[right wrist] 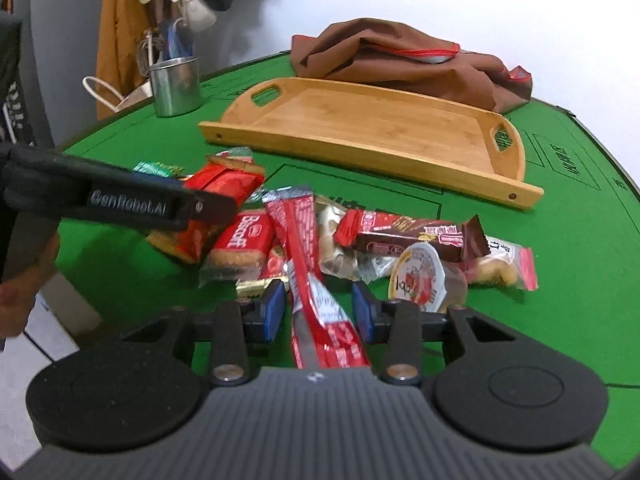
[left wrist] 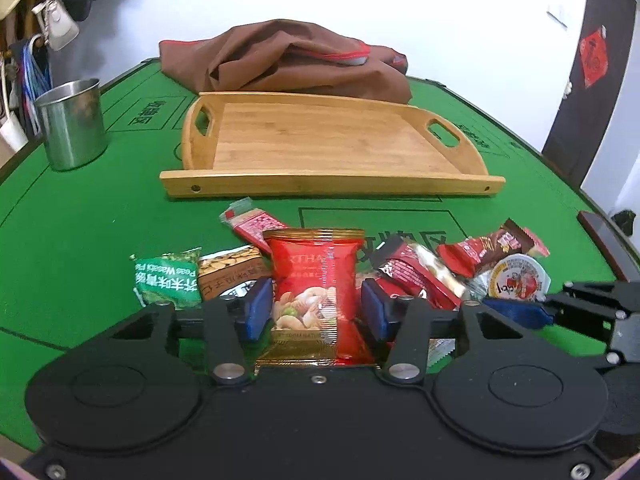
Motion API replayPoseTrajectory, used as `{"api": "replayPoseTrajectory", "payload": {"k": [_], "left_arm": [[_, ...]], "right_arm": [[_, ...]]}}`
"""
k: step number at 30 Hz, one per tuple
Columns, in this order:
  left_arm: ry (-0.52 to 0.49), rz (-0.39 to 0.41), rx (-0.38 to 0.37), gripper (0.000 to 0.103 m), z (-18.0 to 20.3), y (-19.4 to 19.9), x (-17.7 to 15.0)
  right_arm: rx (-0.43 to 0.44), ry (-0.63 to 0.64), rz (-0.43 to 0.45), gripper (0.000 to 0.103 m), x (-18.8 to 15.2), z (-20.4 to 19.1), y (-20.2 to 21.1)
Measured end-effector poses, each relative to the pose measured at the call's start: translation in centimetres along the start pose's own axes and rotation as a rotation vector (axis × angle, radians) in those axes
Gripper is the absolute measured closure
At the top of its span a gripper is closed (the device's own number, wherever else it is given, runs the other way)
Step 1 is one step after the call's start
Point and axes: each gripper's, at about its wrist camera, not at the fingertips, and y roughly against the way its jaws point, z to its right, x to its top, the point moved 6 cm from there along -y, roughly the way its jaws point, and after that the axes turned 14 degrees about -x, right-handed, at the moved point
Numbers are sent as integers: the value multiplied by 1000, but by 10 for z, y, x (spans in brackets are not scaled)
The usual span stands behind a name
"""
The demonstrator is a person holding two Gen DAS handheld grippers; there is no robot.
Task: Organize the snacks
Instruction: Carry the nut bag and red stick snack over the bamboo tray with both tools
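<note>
Though crinkly, foil packets (left wrist: 314, 292) unsquashed

The left gripper (left wrist: 316, 308) straddled a red nut-mix packet (left wrist: 314, 284), its blue pads (left wrist: 256, 306) standing just clear of the packet's sides. Left of the packet lay a brown biscuit pack (left wrist: 230, 270) and, beyond it, a green wasabi-peas packet (left wrist: 168, 278). Behind the packet lay a red-and-white wrapper (left wrist: 252, 224). To its right were red wrappers (left wrist: 420, 276), a brown bar (left wrist: 496, 250) and a round sealed cup (left wrist: 518, 278), with the right gripper (left wrist: 588, 312) just beside the cup. Farther behind the packet stood an empty bamboo tray (left wrist: 332, 182), a steel cup (left wrist: 72, 126) to its left, and brown cloth (left wrist: 288, 58) past it, all on a green table (left wrist: 80, 208).
</note>
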Motion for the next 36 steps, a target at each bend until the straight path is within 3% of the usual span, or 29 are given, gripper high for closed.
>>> {"api": "replayPoseTrajectory", "payload": {"k": [4, 7, 10, 20, 24, 36], "left_arm": [[-17, 0, 7, 54, 2, -2, 0], [10, 1, 18, 63, 0, 0, 1], [28, 17, 5, 64, -2, 7, 4], [-12, 64, 55, 64, -5, 23, 24], [-2, 60, 37, 64, -10, 21, 37], [0, 63, 20, 64, -19, 1, 92]], "right_arm": [[-17, 5, 23, 63, 2, -5, -4], [-31, 2, 17, 76, 3, -7, -3], [-20, -10, 0, 79, 5, -7, 0], [34, -101, 7, 80, 24, 12, 15], [42, -174, 13, 80, 38, 32, 16], [26, -311, 4, 80, 88, 83, -16]]}}
